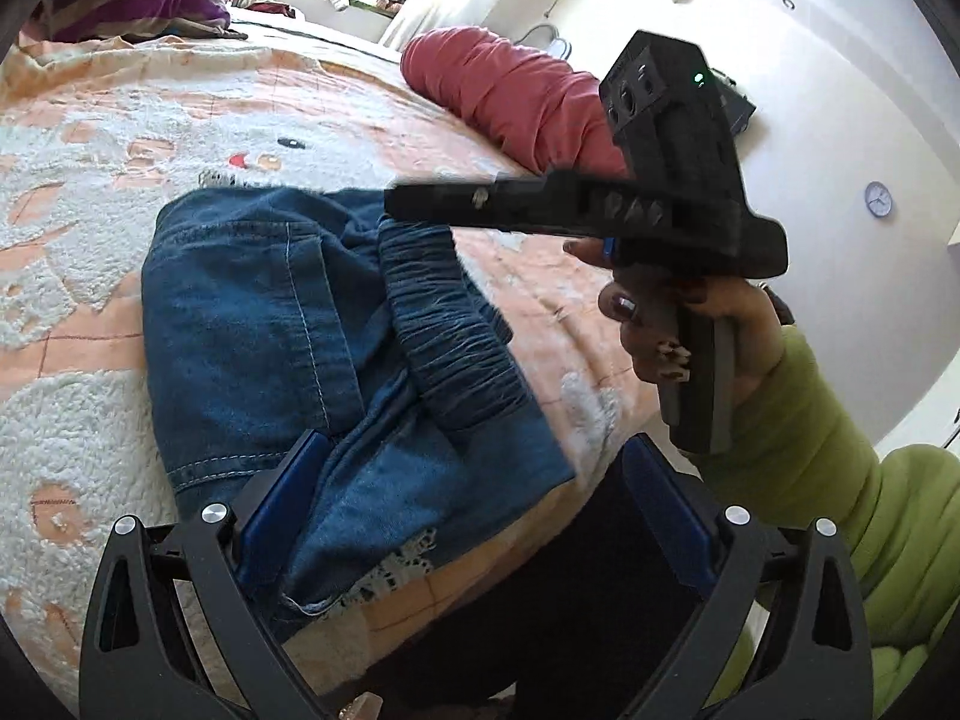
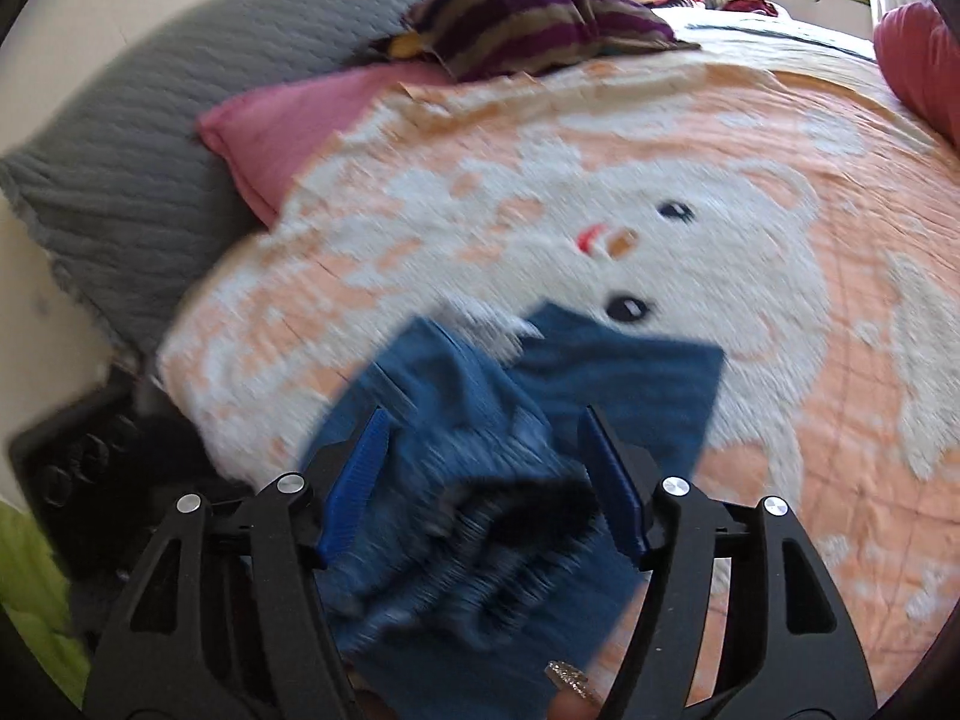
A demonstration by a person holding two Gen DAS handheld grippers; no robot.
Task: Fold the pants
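Note:
Blue denim pants lie folded in a compact bundle on the bed, the elastic waistband on top toward the right. My left gripper is open, its blue pads on either side of the bundle's near edge, holding nothing. My right gripper's body is seen from the side above the bundle's far right. In the right wrist view the right gripper is open just above the pants, with the waistband between the pads; this view is motion-blurred.
The bed carries an orange and white bear-face blanket. A red bolster lies at the far right edge. A pink pillow, a grey quilt and a purple striped cloth lie at the far left. A dark object sits beside the bed.

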